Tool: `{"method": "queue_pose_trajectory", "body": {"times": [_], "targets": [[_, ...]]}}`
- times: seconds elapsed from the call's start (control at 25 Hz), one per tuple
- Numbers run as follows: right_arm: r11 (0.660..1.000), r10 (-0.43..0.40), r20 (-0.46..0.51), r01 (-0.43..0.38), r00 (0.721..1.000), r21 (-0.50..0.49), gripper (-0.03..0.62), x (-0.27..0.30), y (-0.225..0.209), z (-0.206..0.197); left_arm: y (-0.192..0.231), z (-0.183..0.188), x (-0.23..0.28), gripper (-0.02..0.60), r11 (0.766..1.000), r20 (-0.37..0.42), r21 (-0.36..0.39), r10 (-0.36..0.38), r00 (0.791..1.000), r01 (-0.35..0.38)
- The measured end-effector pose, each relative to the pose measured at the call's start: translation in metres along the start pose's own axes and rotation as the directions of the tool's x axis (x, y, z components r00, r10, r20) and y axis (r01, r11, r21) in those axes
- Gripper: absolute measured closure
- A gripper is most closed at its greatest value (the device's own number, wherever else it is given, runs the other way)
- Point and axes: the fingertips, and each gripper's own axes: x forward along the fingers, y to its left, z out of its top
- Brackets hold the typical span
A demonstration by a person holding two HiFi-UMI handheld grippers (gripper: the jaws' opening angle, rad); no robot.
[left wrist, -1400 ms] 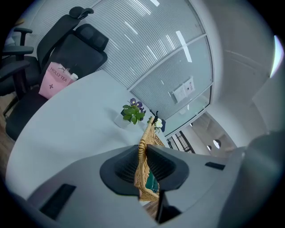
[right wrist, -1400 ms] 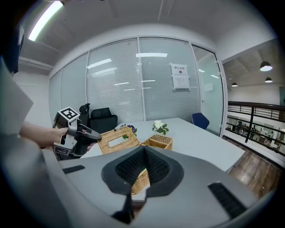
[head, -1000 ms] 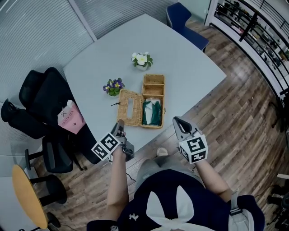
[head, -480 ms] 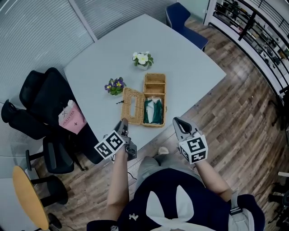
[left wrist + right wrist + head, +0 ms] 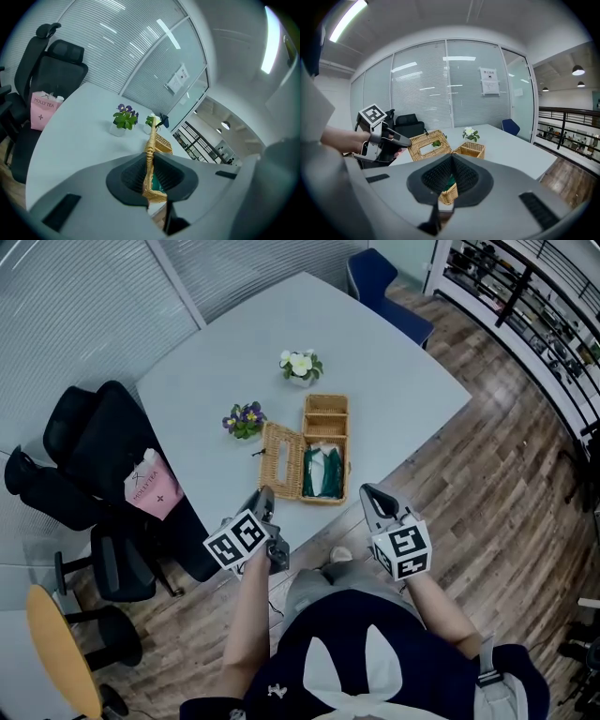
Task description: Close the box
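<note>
A wicker box (image 5: 326,416) stands near the table's front edge with something green (image 5: 323,472) inside. Its hinged lid (image 5: 281,461), with an oval slot, is tilted up on the box's left side. My left gripper (image 5: 266,493) is at the lid's near free edge. In the left gripper view the lid (image 5: 151,138) runs edge-on between the nearly closed jaws of the left gripper (image 5: 149,159). The right gripper view shows the lid (image 5: 426,145), the box (image 5: 471,149) and the left gripper (image 5: 405,139) touching it. My right gripper (image 5: 367,491) hovers shut and empty just right of the box.
A purple flower pot (image 5: 244,418) and a white flower pot (image 5: 300,365) stand behind the box on the grey table (image 5: 375,362). A black chair (image 5: 89,442) with a pink bag (image 5: 153,488) is at the left. A blue chair (image 5: 384,277) is at the far side.
The lid has swung up from lying nearly flat to standing steeply. My left gripper has moved right and a little toward me with it. The right gripper has stayed in place.
</note>
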Motion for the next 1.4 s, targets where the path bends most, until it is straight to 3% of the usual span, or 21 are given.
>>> {"method": "queue_pose_trajectory", "body": {"times": [0.52, 0.88, 1.4], "targets": [[1.0, -0.01, -0.01, 0.01, 1.0, -0.003, 0.589, 0.002, -0.004, -0.003, -0.011, -0.002, -0.002, 0.526, 0.993, -0.007, 0.114, 0.024, 1.0, -0.023], [1.0, -0.021, -0.014, 0.021, 1.0, -0.001, 0.589, -0.001, -0.008, -0.003, -0.027, -0.006, -0.003, 0.526, 0.972, -0.03, 0.232, 0.051, 0.998, -0.042], [1.0, -0.016, -0.013, 0.016, 1.0, 0.003, 0.589, -0.002, -0.01, -0.004, -0.039, -0.012, -0.003, 0.526, 0.949, -0.045, 0.31, 0.07, 0.997, -0.053]]}}
